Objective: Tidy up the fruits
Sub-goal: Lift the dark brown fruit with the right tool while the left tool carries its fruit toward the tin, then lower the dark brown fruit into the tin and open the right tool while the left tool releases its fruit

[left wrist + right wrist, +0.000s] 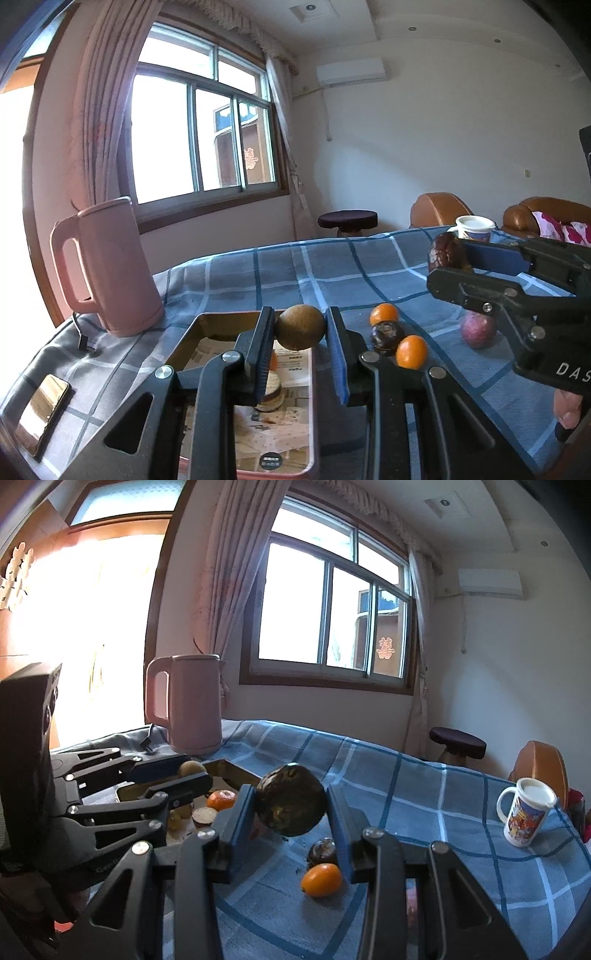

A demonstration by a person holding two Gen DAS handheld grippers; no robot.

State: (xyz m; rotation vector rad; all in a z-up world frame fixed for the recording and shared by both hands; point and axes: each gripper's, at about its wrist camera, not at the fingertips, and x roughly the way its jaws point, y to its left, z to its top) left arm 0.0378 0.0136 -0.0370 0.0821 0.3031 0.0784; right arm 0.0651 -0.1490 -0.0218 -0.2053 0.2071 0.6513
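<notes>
My left gripper [300, 325] is shut on a round brown fruit [300, 327], held above the far end of an open metal tin [313, 406]. A small orange [221, 799] and a round pale piece [204, 815] lie inside the tin [236, 771]. My right gripper [291, 801] is shut on a dark wrinkled fruit [291, 799] and hangs above the cloth, to the right of the tin. Loose on the cloth lie two small oranges [384, 314] [411, 351], another dark fruit [386, 336] and a purple fruit [477, 329].
A pink kettle [107, 269] stands at the back left with its cord on the checked blue cloth [295, 266]. A phone [42, 413] lies at the near left. A printed mug [526, 812] stands at the right. Behind are a stool [457, 743] and brown armchairs [436, 208].
</notes>
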